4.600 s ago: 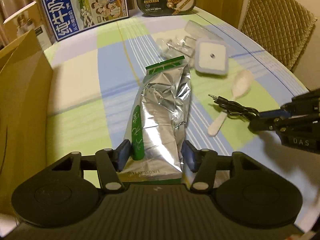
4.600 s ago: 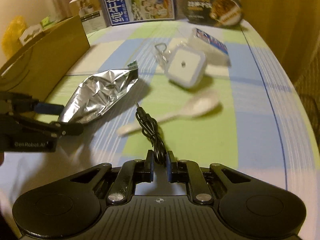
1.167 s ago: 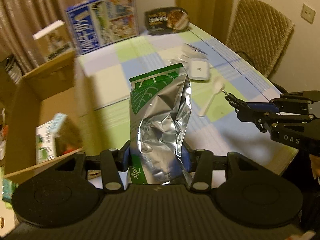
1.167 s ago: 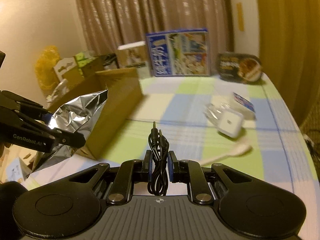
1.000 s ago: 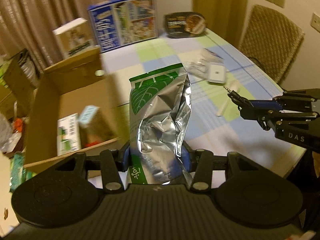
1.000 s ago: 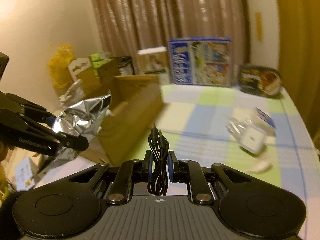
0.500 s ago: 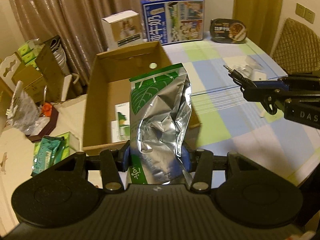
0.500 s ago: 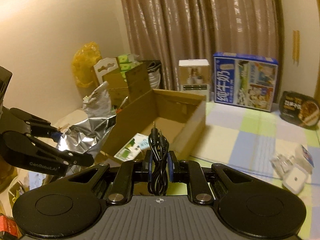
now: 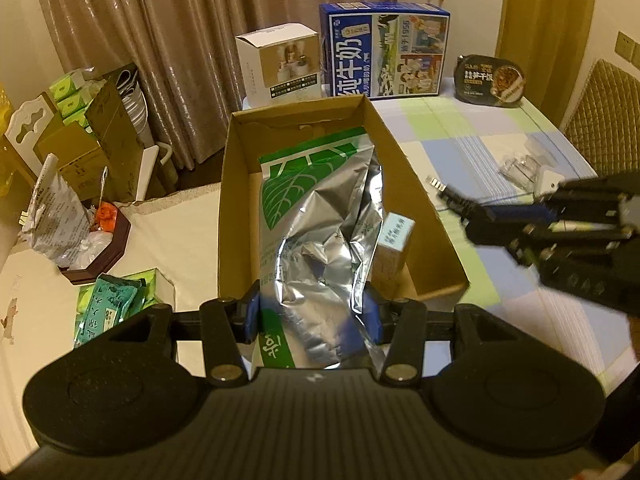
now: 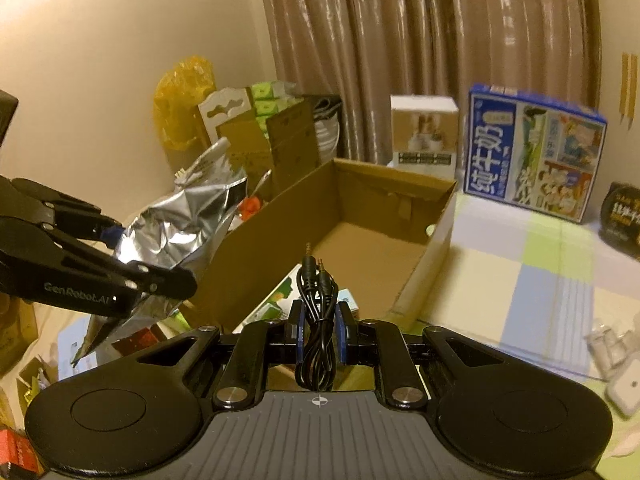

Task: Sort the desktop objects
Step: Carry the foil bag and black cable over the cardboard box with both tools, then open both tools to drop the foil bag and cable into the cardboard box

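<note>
Left gripper [image 9: 312, 316]: blue-padded black jaws pressed on both sides of a crinkled silver foil pouch with a green leaf print [image 9: 316, 236], gripped near its lower end; the pouch hangs above the near end of the open brown cardboard box [image 9: 432, 216].
Right gripper [image 10: 319, 326]: jaws nearly closed, pinching a coiled black audio cable with two jack plugs [image 10: 316, 308]; plugs point up and forward over the box's near right corner.
Grippers together: in the left wrist view the right gripper comes in from the right, its cable tip just beside the box's right wall; in the right wrist view the left gripper sits at far left, outside the box's left wall.
Box near end: small pale blue-topped carton [image 9: 394, 236] stands against the right wall, partly behind the pouch; a green-and-white flat packet [image 10: 276, 304] lies on the floor.
Box far end: bare cardboard floor [image 10: 360, 248], open from the middle to the far wall.
Box edges: right wall runs along the checked blue, green and white tablecloth [image 9: 500, 152]; left wall faces a cream surface with green packets [image 9: 108, 304].
Table right: white square device [image 10: 626, 390] and clear plastic bits well apart from the box.
Far edge: blue milk carton case [image 9: 384, 56], white-and-tan box [image 9: 280, 64] and dark oval meal tray [image 9: 490, 78] before brown curtains [image 10: 420, 40].
</note>
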`<state>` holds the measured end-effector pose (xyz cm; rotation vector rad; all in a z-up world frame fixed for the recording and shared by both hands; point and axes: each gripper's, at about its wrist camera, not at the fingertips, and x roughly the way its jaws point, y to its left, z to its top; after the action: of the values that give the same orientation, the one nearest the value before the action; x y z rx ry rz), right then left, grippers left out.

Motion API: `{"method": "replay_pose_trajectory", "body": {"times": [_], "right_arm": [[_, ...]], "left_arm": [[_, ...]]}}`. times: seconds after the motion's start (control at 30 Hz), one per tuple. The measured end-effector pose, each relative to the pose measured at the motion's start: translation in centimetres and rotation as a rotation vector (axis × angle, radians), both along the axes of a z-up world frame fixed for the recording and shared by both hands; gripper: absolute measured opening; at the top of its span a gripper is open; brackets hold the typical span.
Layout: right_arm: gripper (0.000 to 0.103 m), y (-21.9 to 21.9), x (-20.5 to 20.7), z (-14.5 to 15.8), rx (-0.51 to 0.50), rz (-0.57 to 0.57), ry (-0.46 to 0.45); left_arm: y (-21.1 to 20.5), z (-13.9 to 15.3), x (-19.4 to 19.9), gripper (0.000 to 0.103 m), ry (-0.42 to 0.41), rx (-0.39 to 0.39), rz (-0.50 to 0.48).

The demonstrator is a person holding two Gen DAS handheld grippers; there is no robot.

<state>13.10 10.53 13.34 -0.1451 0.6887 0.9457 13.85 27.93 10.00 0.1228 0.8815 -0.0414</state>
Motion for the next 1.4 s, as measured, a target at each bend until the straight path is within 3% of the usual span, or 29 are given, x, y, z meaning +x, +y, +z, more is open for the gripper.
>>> {"method": "replay_pose_trajectory", "body": {"times": [0.43, 1.0, 1.33, 1.4], "right_arm": [[0.012, 3.9, 3.4, -3.8, -0.063, -0.015, 0.053], [0.012, 6.3, 8.1, -5.2, -0.076, -0.056, 0.025], [0.012, 6.1, 8.4, -5.1, -0.041, -0.053, 0.046], [0.012, 6.0, 8.5, -5.1, -0.024, -0.054, 0.055]], "left_arm": [[1.7, -0.8, 4.4, 0.043, 0.01, -0.03, 0.005], [2.9, -3.5, 10.9, 0.044, 0.03, -0.096, 0.033], [3.2, -4.6, 12.1, 0.045, 0.038, -0.103, 0.052], [3.4, -4.4, 12.1, 0.05, 0.022, -0.116, 0.065]]}}
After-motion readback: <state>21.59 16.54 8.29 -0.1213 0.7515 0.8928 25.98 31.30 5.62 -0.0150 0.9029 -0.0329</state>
